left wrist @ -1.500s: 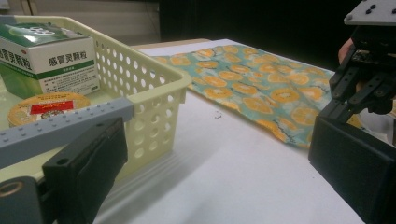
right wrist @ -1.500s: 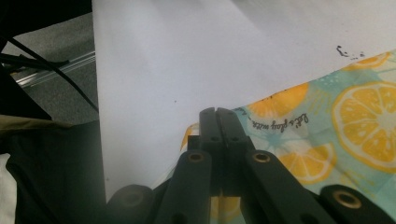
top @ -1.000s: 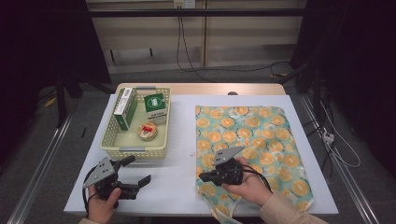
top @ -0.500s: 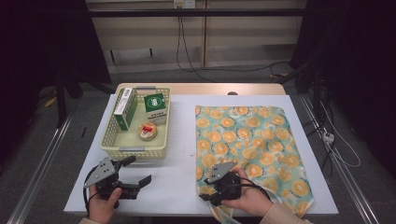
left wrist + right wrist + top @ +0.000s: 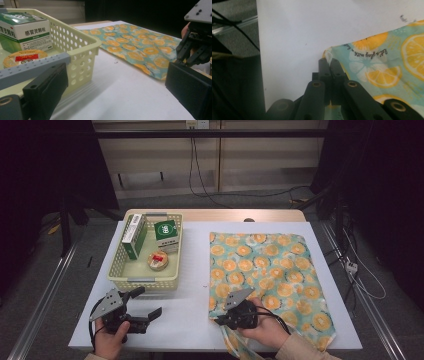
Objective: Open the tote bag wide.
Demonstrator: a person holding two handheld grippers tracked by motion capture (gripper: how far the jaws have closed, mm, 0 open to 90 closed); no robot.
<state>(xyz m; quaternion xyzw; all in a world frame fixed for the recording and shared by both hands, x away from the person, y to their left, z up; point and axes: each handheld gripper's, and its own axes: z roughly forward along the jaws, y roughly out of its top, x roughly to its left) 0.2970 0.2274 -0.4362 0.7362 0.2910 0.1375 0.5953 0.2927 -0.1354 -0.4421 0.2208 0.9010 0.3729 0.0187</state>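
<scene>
The white table (image 5: 195, 285) spreads out in front of me, and the biggest thing on it is the cloth (image 5: 270, 270) printed with orange slices, lying flat over the right half with its near corner hanging past the table's front edge. To its left, well apart from it, stands the pale yellow basket (image 5: 120, 270), which holds a long green and white box (image 5: 134, 236) leaning along its left wall, a squarer green box (image 5: 166, 235) at the back right, and a small round tin (image 5: 159, 260) with a red label near the middle. My right tongs (image 5: 331, 62) have just snapped together and are now pinched tight on the near left corner of the cloth, a little fold of its edge caught between the tips. My left tongs (image 5: 142, 304) rest on the bare table just in front of the basket, spread wide with nothing between them, pointing toward the cloth.
</scene>
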